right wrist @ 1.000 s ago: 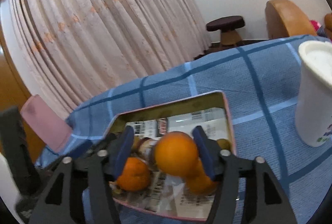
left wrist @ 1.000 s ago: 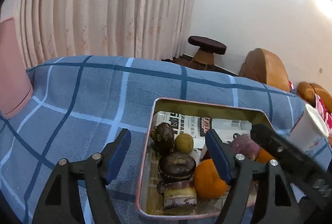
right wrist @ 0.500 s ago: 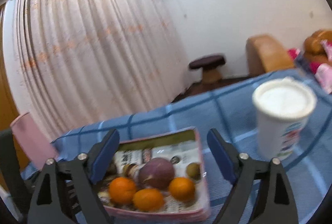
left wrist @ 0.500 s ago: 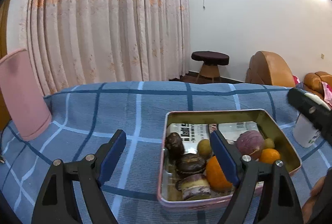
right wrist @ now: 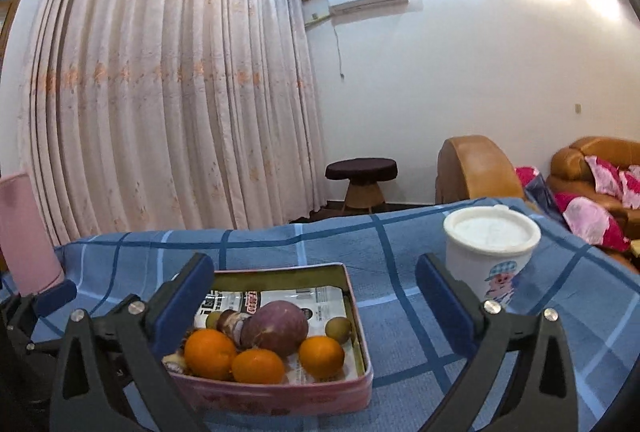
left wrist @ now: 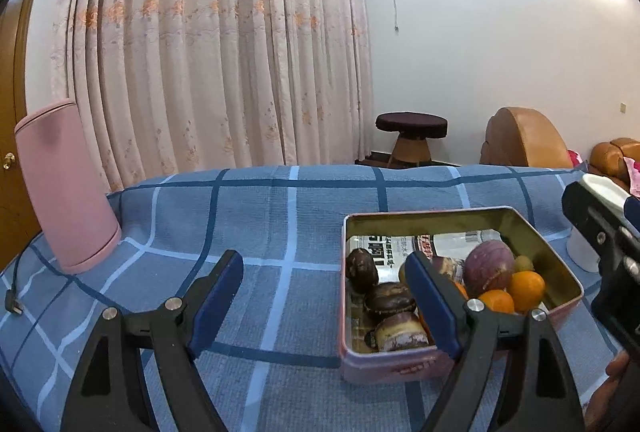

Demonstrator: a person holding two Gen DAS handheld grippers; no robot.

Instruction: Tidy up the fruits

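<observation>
A pink metal tin [left wrist: 384, 366] [right wrist: 280, 402] lined with newspaper sits on the blue checked cloth. It holds oranges [right wrist: 210, 354] [left wrist: 525, 286], a purple round fruit [right wrist: 276, 328] [left wrist: 488, 268], small green fruits [right wrist: 338, 328] and dark brown fruits [left wrist: 390, 302]. My left gripper [left wrist: 324, 296] is open and empty, above the cloth by the tin's left side. My right gripper [right wrist: 310, 304] is open and empty, raised over the tin's near edge.
A white lidded cup [right wrist: 490, 252] stands right of the tin. A pink cylinder [left wrist: 66, 188] stands at the left with a cable [left wrist: 14, 306] beside it. Curtains, a stool [left wrist: 411, 136] and brown sofas [right wrist: 474, 170] lie beyond the table.
My right gripper let go of an orange into the tin, opened and drew back upward. My left gripper also pulled back and up from the tin.
</observation>
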